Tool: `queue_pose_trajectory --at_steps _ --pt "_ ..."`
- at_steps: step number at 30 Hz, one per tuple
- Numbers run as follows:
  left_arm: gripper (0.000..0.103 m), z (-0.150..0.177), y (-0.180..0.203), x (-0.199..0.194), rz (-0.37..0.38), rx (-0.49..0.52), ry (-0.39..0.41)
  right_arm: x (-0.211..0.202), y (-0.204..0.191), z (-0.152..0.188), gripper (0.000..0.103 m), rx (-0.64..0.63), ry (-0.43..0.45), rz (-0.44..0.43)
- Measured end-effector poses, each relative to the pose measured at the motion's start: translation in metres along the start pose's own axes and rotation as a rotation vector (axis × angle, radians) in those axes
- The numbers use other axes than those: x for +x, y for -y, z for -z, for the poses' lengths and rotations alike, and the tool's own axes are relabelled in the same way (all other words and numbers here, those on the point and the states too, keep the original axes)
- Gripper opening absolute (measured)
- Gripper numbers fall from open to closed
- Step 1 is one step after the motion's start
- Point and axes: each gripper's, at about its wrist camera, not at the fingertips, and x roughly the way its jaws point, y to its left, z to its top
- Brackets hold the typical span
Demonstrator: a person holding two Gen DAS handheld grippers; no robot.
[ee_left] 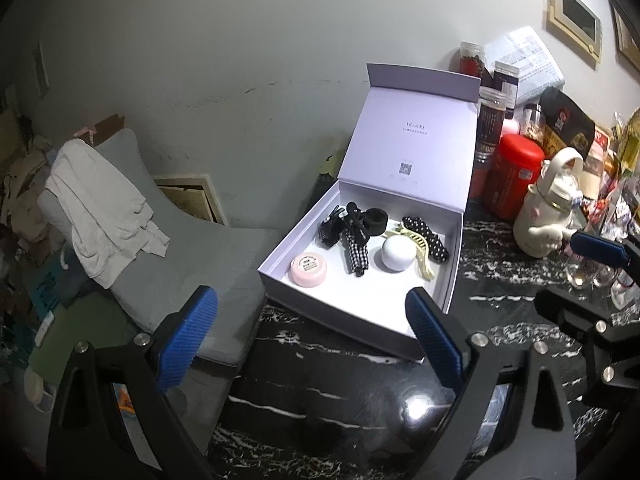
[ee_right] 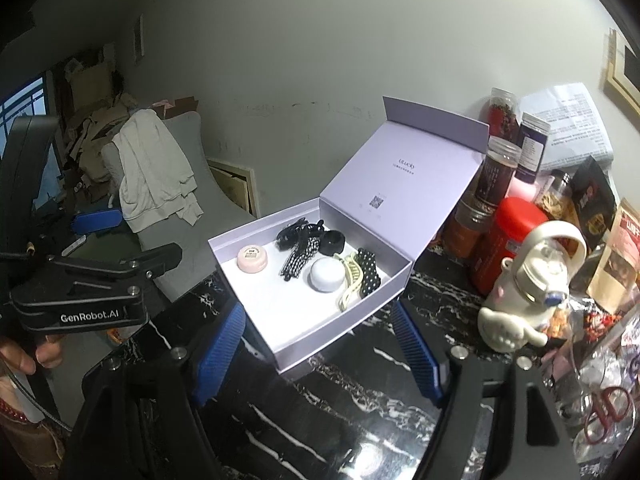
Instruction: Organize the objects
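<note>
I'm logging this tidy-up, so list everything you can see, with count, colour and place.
box: one, white, lid open, on the black marble table
pink jar: one, in box, left
white round jar: one, in box, middle
checked hair bow: one, black-white, between the jars
black hair ties and clips: a cluster, count unclear, box rear
cream claw clip: one, box right
polka-dot clip: one, black, box right
red canister: one, right of box
white bottle: one, looped handle, right
jars and packets: several, behind canister
grey chair: one, white cloth draped, left
left tool: open, empty
right tool: open, empty
</note>
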Motion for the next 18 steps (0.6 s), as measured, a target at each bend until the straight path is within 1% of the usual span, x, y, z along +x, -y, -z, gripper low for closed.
queue_pose_trajectory --at_steps 4,8,13,18 --pt "0.095 0.009 0.001 -0.005 0.012 -0.001 -0.009 -0.002 0.001 0.009 0.077 0.017 -0.013 0.001" --pt "0.095 0.016 0.001 -0.009 0.002 -0.010 -0.011 -0.002 0.001 0.016 0.077 0.018 -0.024 0.000" --pt "0.095 0.026 0.005 -0.015 0.010 -0.002 -0.004 -0.004 0.001 0.028 0.077 0.027 -0.029 -0.014" --pt "0.095 0.034 0.007 -0.015 0.005 0.002 -0.019 -0.005 0.000 0.036 0.077 0.021 -0.037 -0.012"
